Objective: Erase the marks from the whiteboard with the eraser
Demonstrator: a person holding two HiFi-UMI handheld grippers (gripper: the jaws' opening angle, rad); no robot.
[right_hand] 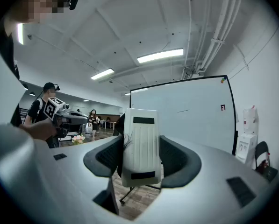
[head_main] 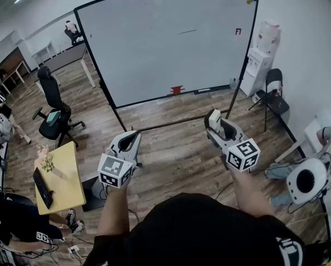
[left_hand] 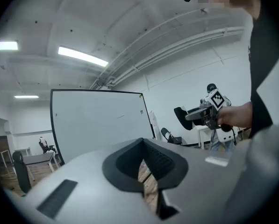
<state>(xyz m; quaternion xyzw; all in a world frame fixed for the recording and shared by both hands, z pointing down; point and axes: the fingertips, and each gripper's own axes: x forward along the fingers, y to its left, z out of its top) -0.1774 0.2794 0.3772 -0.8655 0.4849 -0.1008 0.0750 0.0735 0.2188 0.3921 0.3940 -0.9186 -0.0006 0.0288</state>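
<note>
The big whiteboard [head_main: 154, 54] stands on the wooden floor ahead of me. It bears a thin dark stroke [head_main: 187, 32] and a small red mark [head_main: 238, 31] near its upper right. Both show again in the right gripper view, the stroke [right_hand: 183, 110] and the red mark [right_hand: 223, 108]. My right gripper [head_main: 216, 122] is shut on a white eraser [right_hand: 140, 143], held upright between the black pads, well short of the board. My left gripper [head_main: 133, 140] is shut with nothing in it [left_hand: 146, 171]; only a sliver of floor shows between its pads.
A red item [head_main: 177, 89] lies on the board's tray. A water dispenser [head_main: 262, 54] and a black chair [head_main: 273, 93] stand right of the board. An office chair [head_main: 53, 110] and a yellow table [head_main: 65, 170] with a keyboard [head_main: 42, 187] are at left. People stand at far left.
</note>
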